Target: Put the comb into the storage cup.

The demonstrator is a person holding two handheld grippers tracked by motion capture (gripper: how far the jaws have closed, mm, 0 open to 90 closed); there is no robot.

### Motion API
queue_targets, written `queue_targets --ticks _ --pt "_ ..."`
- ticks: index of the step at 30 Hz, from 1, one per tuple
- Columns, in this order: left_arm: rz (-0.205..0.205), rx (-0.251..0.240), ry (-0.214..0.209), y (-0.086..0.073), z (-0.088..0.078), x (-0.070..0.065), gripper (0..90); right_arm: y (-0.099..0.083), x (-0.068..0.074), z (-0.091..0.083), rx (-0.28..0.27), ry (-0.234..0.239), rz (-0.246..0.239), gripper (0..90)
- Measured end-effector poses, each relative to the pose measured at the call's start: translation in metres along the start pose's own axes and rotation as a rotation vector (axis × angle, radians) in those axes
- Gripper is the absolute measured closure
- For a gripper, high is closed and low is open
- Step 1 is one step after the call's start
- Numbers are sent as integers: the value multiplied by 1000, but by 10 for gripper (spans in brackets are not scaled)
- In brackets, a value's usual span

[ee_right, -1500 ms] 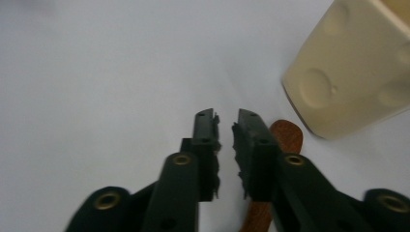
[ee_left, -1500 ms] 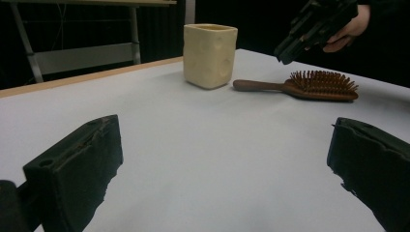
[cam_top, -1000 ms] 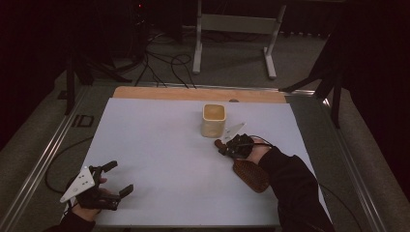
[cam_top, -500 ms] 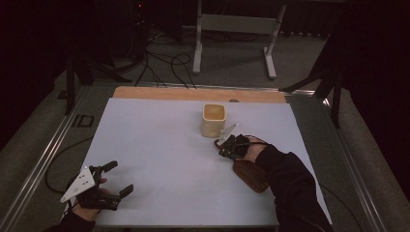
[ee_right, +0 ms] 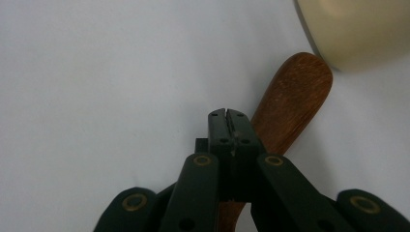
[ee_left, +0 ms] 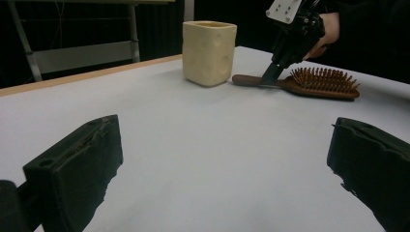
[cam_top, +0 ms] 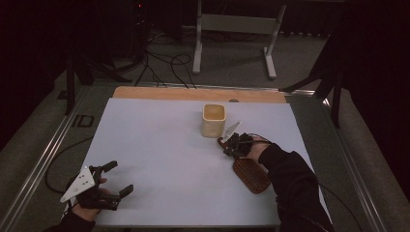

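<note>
— Jaws first: how do they stand on each side?

— Right gripper (ee_right: 227,113) has its two jaws pressed together with nothing between them, the tips just over the handle of the hairbrush (cam_top: 249,173). Left gripper (cam_top: 113,178) has its jaws wide apart over bare table, nothing between them.

— Where is the brush relative to the closed jaws?

— Its brown wooden handle runs under and to the right of the tips in the right gripper view, rounded end pointing ahead. The bristled head lies behind the jaws, toward the person's sleeve (cam_top: 295,183). Whether the tips touch the wood, I cannot tell.

— What stands nearby?

— One cream cup (cam_top: 213,120), upright, just beyond the handle's end, near but apart from it. From the left jaws it stands far ahead, with the brush to its right.

— Anything in the way?

— The cup crowds the space ahead of the right jaws. Otherwise the white table (cam_top: 159,145) is open between the two grippers.

— Count?

— One brush, one cup, two grippers.
</note>
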State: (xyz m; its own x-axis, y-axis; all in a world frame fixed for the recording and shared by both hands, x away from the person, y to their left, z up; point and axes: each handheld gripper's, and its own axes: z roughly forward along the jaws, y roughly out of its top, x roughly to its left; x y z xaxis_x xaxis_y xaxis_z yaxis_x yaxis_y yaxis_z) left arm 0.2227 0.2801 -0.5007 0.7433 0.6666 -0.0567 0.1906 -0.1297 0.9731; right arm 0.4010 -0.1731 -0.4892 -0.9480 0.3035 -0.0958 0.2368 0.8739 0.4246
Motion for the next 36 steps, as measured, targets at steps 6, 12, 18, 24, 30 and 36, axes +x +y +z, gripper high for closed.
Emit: queue_targets --ticks 6,12,18,24,30,36 --pt "0 1 -1 0 0 0 1 -12 -6 -4 -7 -16 26 900" --pt "-2 0 0 0 0 0 1 -23 -11 -10 2 -29 45 900" --pt "-1 0 -1 0 1 0 1 -35 -15 -15 20 -42 85 900" --pt "-2 0 -1 0 1 0 1 -50 -19 -23 33 -52 122 900" --pt "-1 1 -1 0 1 0 1 -66 -21 -30 43 -56 156 900" --pt "-3 1 -1 0 1 0 1 -81 -14 -36 38 -60 179 900"
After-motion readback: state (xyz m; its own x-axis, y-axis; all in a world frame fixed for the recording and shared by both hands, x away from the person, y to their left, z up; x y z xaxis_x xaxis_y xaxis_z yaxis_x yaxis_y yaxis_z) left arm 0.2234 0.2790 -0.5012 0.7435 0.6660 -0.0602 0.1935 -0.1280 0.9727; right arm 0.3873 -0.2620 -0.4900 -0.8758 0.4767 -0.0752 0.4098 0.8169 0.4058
